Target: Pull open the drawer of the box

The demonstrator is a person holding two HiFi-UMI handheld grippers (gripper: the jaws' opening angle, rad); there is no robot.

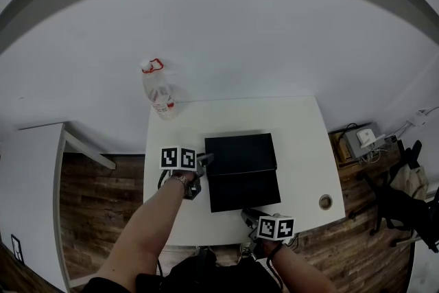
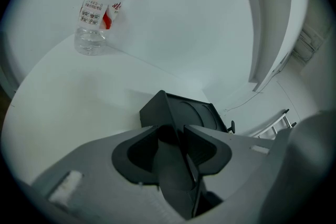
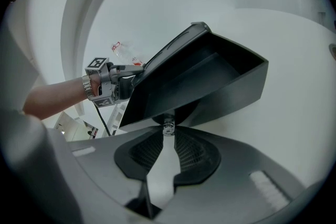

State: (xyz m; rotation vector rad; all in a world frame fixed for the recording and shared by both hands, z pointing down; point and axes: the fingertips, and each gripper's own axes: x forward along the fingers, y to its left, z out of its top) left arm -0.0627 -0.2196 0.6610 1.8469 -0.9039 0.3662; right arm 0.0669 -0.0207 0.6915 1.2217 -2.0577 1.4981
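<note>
On the white table [image 1: 302,147] sits a black box [image 1: 240,151]. Its drawer [image 1: 244,191] is slid out toward me, and in the right gripper view the drawer [image 3: 210,76] is an open, empty tray. My left gripper [image 1: 204,163] is at the box's left side. In the left gripper view this gripper [image 2: 176,139] is shut on the box's dark edge [image 2: 178,113]. My right gripper [image 1: 248,216] is at the drawer's front. In its own view the right gripper [image 3: 168,132] is shut on the small clear knob [image 3: 168,126].
A clear plastic bottle [image 1: 159,96] with a red cap ring stands at the table's far left corner. A small round object [image 1: 325,202] lies near the front right corner. A white shelf [image 1: 34,175] stands left of the table. Devices and cables [image 1: 363,141] lie on the wooden floor at right.
</note>
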